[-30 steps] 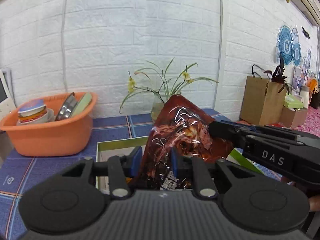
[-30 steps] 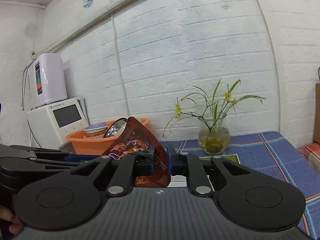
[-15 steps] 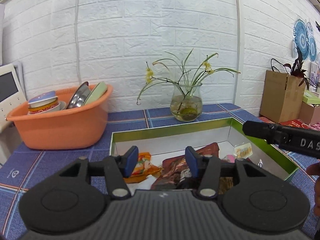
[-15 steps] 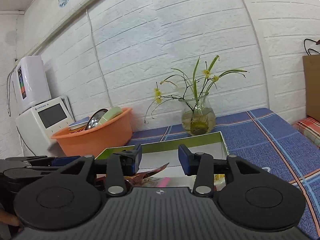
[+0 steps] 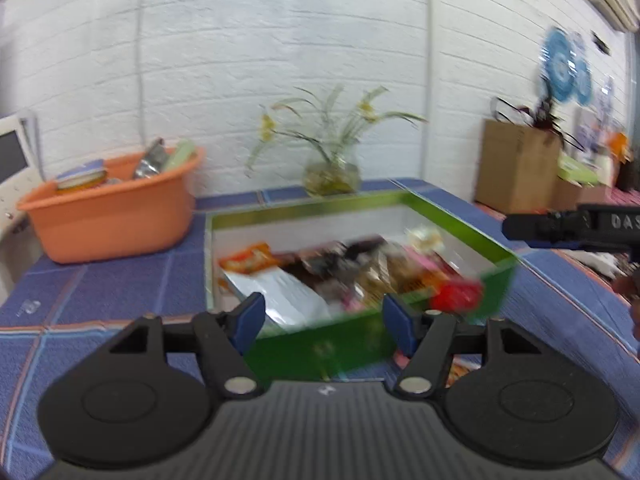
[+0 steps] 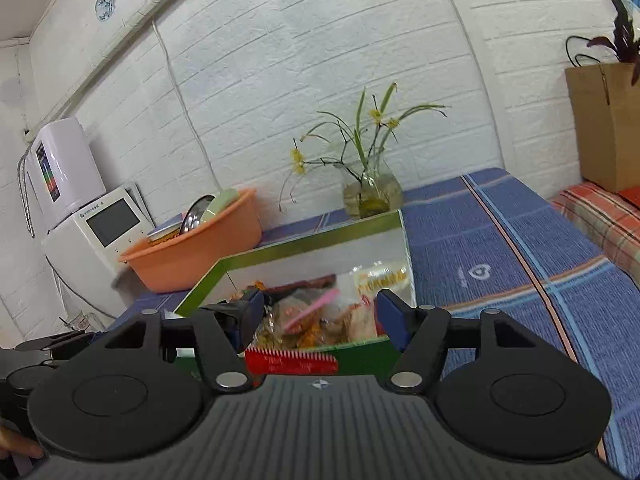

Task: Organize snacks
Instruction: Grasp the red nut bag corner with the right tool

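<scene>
Green on the outside and white inside, the shallow cardboard box sits on the blue checked worktop. The snack packets lie piled inside it. A red packet pokes over the near wall of the box. The left gripper hangs in front of the box with its jaws wide and nothing between them. The right gripper does the same, jaws wide and holding nothing. Behind the box stand an orange plastic tub of dishes and a glass vase of yellow flowers.
</scene>
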